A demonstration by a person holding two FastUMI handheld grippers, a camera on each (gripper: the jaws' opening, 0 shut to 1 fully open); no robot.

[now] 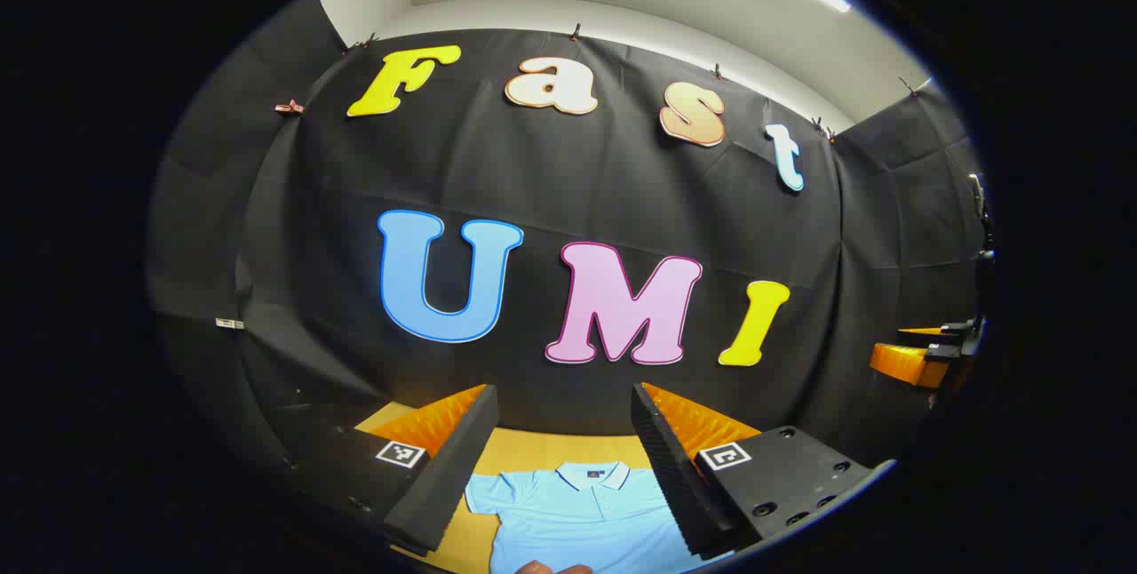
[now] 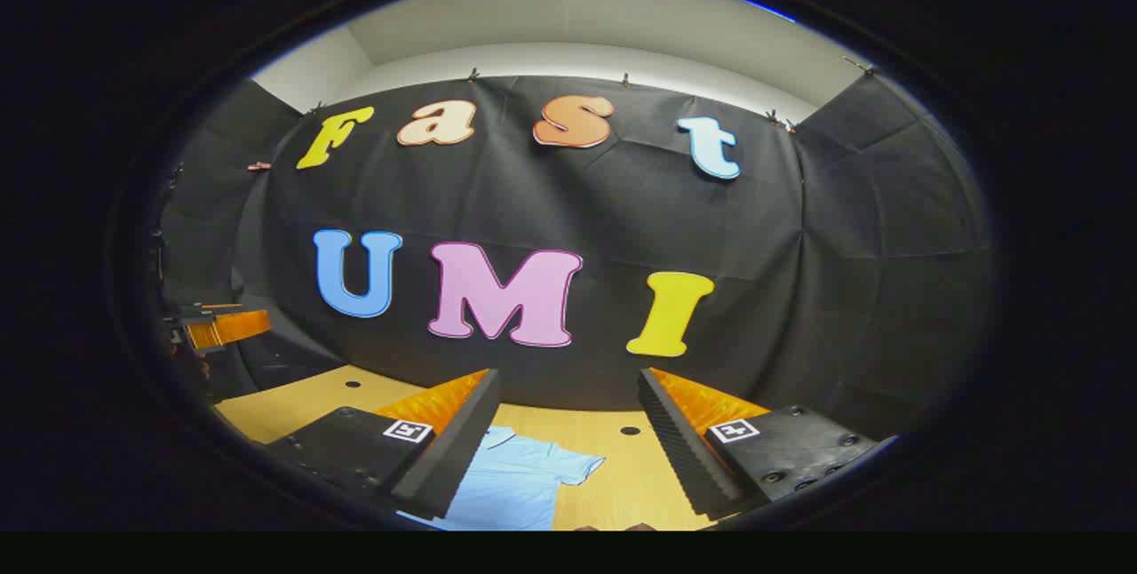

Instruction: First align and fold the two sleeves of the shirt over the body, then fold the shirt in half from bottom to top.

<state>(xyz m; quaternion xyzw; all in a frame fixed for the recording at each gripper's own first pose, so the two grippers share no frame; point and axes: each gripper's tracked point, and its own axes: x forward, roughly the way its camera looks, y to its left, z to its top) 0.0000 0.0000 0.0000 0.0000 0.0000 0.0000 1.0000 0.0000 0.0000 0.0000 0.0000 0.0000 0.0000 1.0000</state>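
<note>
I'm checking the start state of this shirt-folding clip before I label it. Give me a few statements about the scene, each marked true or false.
1. The shirt lies flat on the table with its collar toward the far wall. True.
2. The left gripper is shut on a sleeve. False: its fingers stand apart, holding nothing.
3. In the right gripper view, one short sleeve is spread out sideways, not yet folded over the body. True.
4. The shirt is already folded in half. False: it lies unfolded.
5. The right gripper is open above the table. True.
</note>
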